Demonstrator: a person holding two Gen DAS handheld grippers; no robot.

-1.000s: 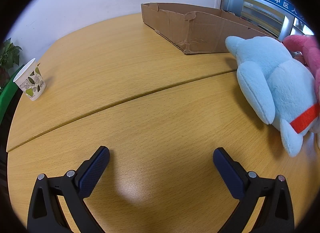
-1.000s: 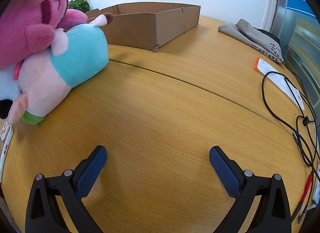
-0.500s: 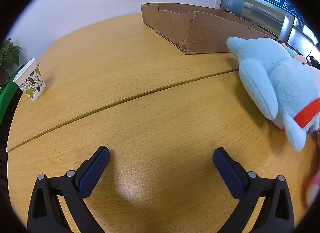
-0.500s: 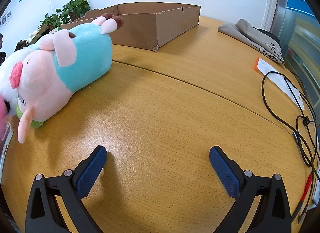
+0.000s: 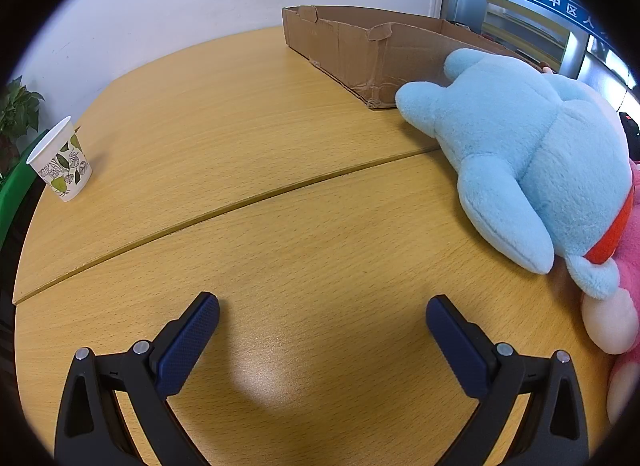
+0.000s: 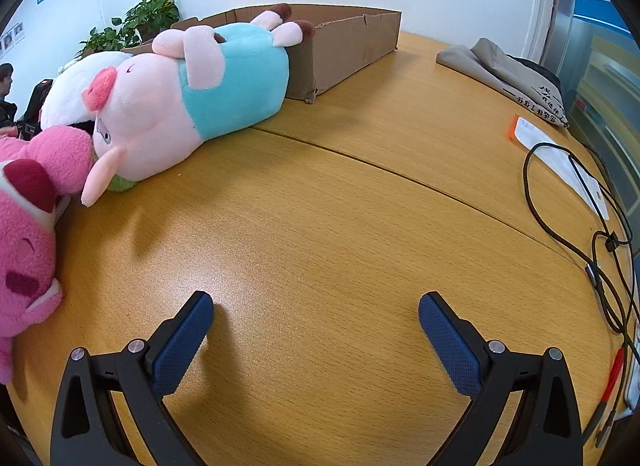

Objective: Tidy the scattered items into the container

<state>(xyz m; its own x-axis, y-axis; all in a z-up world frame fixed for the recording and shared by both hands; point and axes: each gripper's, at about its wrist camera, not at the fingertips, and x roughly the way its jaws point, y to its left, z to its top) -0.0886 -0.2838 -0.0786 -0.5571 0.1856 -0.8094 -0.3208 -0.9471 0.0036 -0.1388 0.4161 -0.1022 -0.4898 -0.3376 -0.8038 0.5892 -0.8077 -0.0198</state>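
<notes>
1. Four plush toys: one light blue plush right of my left gripper, one pink plush, one pig plush and one white plush left of my right gripper
2. One cardboard box ahead
3. One paper cup far left

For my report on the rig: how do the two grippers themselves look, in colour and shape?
The left gripper and right gripper look alike: black angular plastic frames with triangular cut-outs, silver round screws, and dark blue, finely textured pads on the fingers. No cables, markings or sleeves show.
</notes>
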